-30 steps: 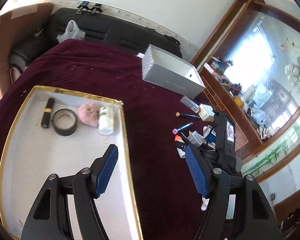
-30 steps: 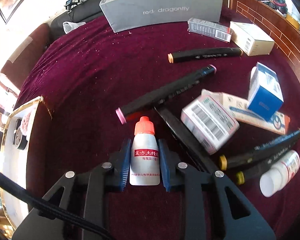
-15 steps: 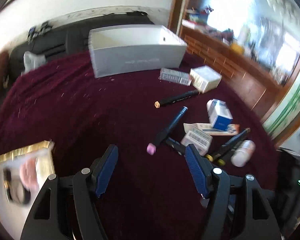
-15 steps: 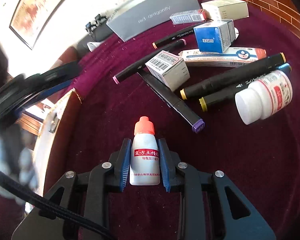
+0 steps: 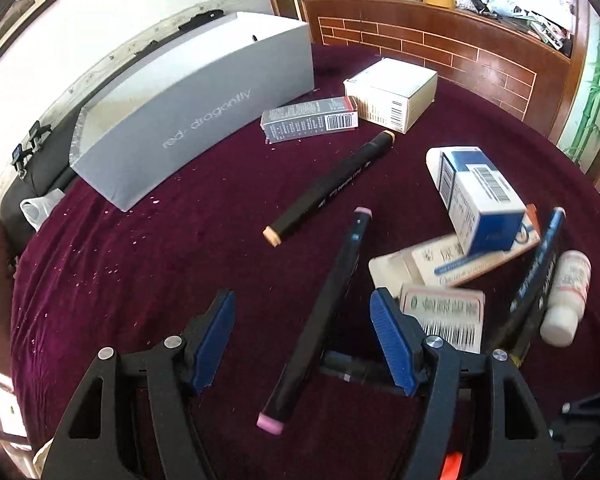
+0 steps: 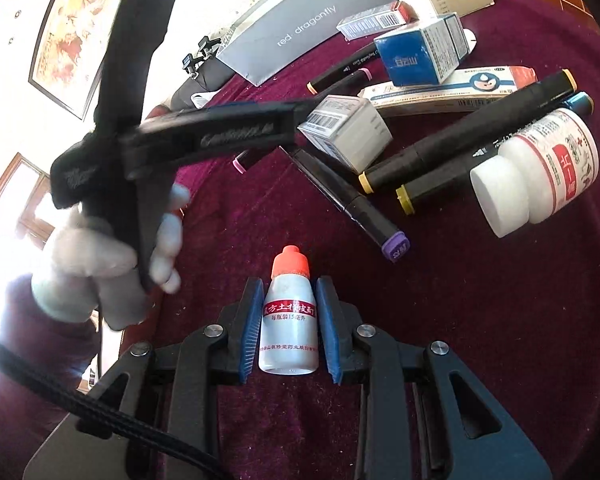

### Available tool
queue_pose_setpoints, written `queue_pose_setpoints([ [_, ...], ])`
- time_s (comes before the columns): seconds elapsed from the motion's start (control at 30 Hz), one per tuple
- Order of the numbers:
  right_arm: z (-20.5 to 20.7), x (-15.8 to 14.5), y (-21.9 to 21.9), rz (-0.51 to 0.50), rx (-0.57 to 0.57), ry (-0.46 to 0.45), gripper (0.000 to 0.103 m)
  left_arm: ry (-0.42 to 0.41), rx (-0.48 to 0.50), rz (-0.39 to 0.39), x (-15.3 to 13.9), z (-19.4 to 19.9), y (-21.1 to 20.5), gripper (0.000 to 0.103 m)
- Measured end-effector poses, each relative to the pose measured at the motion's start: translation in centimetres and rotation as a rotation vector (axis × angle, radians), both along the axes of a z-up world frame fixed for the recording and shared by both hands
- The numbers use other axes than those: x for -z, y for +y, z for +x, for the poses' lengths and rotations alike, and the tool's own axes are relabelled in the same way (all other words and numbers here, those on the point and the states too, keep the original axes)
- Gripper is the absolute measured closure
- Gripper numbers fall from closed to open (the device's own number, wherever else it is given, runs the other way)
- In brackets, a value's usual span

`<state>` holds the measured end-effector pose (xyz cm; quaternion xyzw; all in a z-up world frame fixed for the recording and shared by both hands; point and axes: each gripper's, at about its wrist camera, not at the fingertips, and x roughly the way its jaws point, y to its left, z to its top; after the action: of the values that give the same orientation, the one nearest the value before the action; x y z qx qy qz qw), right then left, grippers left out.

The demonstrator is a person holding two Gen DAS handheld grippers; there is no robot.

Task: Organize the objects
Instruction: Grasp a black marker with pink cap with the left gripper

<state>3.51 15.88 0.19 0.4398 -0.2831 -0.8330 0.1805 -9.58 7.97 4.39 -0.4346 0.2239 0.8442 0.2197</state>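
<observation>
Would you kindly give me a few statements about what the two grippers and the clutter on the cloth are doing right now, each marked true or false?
1. The right gripper is shut on the dropper bottle. True.
2. The left gripper is clamped on the pink-tipped marker. False: its jaws stand wide open, with the marker lying between them on the cloth.
3. The dropper bottle has an orange cap. True.
4. The white pill bottle stands upright. False: it lies on its side beside the markers.
5. The grey box reads "red dragonfly". True.
</observation>
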Motion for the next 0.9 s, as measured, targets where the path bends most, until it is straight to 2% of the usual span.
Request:
queue_pose_setpoints([
  [0.13,0.0,0.0,-0.1,-0.009,-0.003,0.0,0.076,-0.01,0.002,0.021,0.0,-0.9,0.5,0.04],
  [0.27,0.1,0.0,-0.3,-0.014,-0.004,0.0,0.075,-0.088,0.017,0.087,0.3,-1.5,-0.2,0.042],
  [0.37,0.1,0.0,-0.5,-0.01,-0.004,0.001,0.075,-0.111,0.024,0.1,0.5,-1.1,-1.5,0.043],
  [0.4,0.1,0.0,-0.5,-0.009,-0.003,0.002,0.075,-0.113,0.019,0.093,0.7,-1.0,-2.1,0.044],
  [0.5,0.1,0.0,-0.8,-0.006,-0.005,0.004,0.073,-0.116,0.001,0.031,1.6,-1.3,-2.3,0.061],
  [0.6,0.2,0.0,-1.1,-0.001,-0.006,0.007,0.072,-0.091,-0.006,0.003,1.7,-1.5,-1.6,0.062],
  [0.67,0.2,0.0,-1.3,0.0,-0.005,0.008,0.072,-0.066,0.023,-0.031,1.9,-1.1,0.0,0.062],
  [0.83,0.1,0.1,-1.6,0.001,-0.004,0.008,0.072,0.04,0.025,-0.106,2.3,-0.1,2.7,0.065],
  [0.87,0.1,0.1,-1.8,0.003,-0.004,0.009,0.072,0.03,0.027,-0.104,2.3,0.1,2.8,0.071],
  [0.9,0.1,0.1,-1.9,0.004,-0.003,0.009,0.072,0.004,0.028,-0.092,2.2,0.2,2.7,0.082],
])
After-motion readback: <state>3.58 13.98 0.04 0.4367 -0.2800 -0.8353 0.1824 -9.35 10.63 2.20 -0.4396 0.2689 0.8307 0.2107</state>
